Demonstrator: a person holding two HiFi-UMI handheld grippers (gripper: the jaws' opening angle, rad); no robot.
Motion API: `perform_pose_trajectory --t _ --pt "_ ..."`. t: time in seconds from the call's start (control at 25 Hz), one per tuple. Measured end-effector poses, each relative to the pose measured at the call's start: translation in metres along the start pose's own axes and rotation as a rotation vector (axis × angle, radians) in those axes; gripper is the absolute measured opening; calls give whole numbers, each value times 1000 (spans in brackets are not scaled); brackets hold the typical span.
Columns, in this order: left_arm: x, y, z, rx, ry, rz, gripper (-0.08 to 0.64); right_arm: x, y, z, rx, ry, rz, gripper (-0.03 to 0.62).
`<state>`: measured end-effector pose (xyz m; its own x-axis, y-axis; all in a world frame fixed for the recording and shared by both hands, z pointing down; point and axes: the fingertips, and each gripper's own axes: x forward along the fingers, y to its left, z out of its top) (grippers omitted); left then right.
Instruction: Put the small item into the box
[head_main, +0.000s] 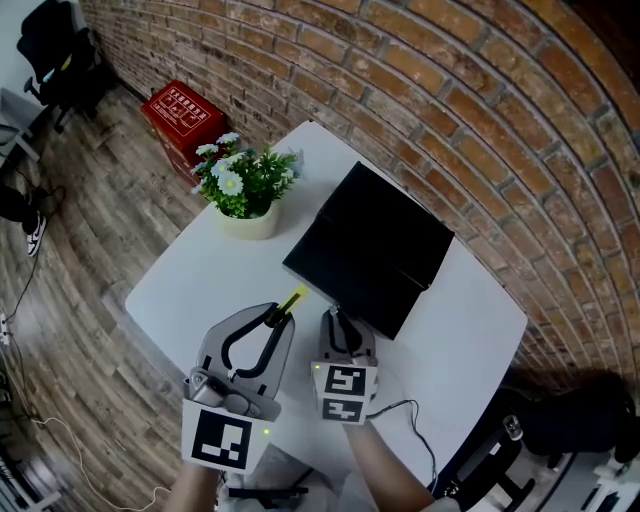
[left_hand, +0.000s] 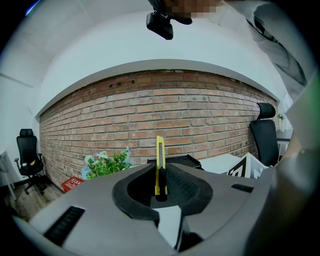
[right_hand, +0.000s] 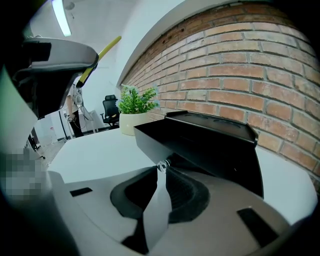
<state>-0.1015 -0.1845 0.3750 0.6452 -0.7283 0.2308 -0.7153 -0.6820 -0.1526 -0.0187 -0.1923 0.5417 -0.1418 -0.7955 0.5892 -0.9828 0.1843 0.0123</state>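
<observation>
Your left gripper (head_main: 280, 312) has its fingers clamped on the yellow cutter (head_main: 293, 300). In the left gripper view the cutter stands upright between the pads, and its yellow tip rises above the finger ends. The cutter is not in the black box (head_main: 370, 245). It hangs above the worktop (head_main: 190, 285), just off the box's near-left corner.

Your right gripper (head_main: 340, 322) sits right at the box's near edge. In the right gripper view its fingers are together and pinch a small clear piece (right_hand: 161, 165) at their very tips, hard against the box's front face. You cannot tell from these views whether that piece is fixed to the box or loose.

The box lies flat on the worktop with its far side towards the brick wall (head_main: 480, 110). It looks closed from the head view. The right gripper view shows a lid-like upper slab overhanging the front face.

To the left of the box, a little apart from it, a pale pot of green leaves and small white flowers (head_main: 243, 190) stands on the worktop. Beyond the pot, further left from the box, a red case (head_main: 182, 115) rests on the wooden floor against the wall. Your two grippers are side by side, close but not touching, with the left one held higher than the box's front edge.
</observation>
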Motion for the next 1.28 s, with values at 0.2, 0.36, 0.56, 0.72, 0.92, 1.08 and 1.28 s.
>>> perform_pose_trajectory --t 0.2,0.36,0.56,0.72,0.92,1.08,1.28 --pt "-1 -1 2 2 -2 4 67 -2 0 2 14 -28 15 78" --pt "-2 -1 7 14 -10 9 67 -8 1 3 21 -47 45 77" --pt "-4 -6 19 25 -22 12 67 -29 -4 16 -8 -87 42 77" --pt "-4 -13 30 37 -33 2 67 -51 -18 40 -5 -158 31 77" --pt "-2 -24 40 47 -46 -19 67 -81 -49 67 -4 -246 -21 64" --pt "-3 -28 47 55 -56 -25 67 -103 -71 82 -3 -286 -59 63" --pt "0 -30 53 58 -62 -30 67 -123 -93 87 29 -307 -102 61"
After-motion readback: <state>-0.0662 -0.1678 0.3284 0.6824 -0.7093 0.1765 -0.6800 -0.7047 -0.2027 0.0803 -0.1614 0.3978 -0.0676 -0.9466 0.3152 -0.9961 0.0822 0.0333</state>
